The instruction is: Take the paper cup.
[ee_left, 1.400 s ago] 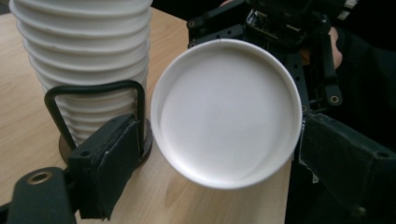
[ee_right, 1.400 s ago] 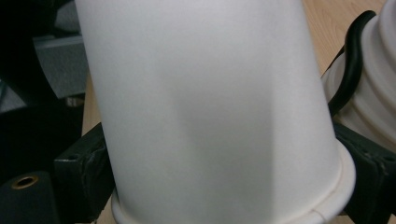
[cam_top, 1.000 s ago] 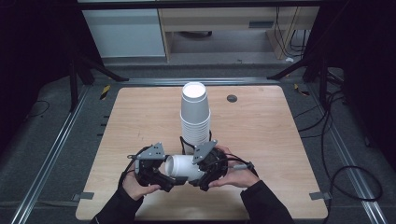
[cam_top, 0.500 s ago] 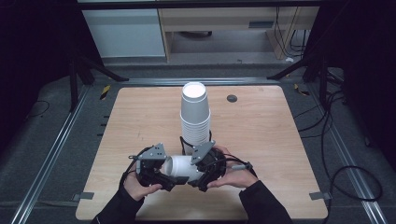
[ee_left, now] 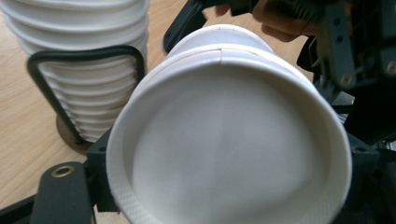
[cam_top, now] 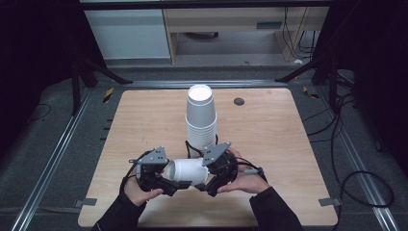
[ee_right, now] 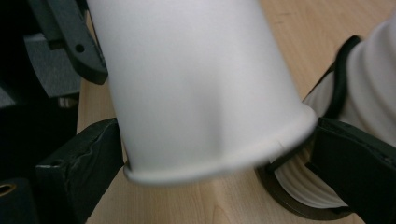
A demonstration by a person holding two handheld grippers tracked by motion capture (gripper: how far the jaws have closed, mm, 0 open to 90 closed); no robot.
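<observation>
A wooden counter [cam_top: 269, 144] is seen in a dark room. Just beyond the tongs, a cup stack [cam_top: 201, 120] stands in a wire holder [ee_left: 84, 56]. One white cup [cam_top: 187, 171] is gripped sideways by left tongs [cam_top: 161, 180] and right tongs [cam_top: 209, 180].

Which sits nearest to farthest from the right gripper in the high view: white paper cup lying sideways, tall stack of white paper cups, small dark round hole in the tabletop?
1. White paper cup lying sideways, between both grippers, at the right gripper.
2. Tall stack of white paper cups, just behind.
3. Small dark round hole, far side, right.

White paper cup [cam_top: 186, 171], white cup stack [cam_top: 201, 120] in a black wire holder [ee_left: 84, 60], pale wood table [cam_top: 269, 144]
</observation>
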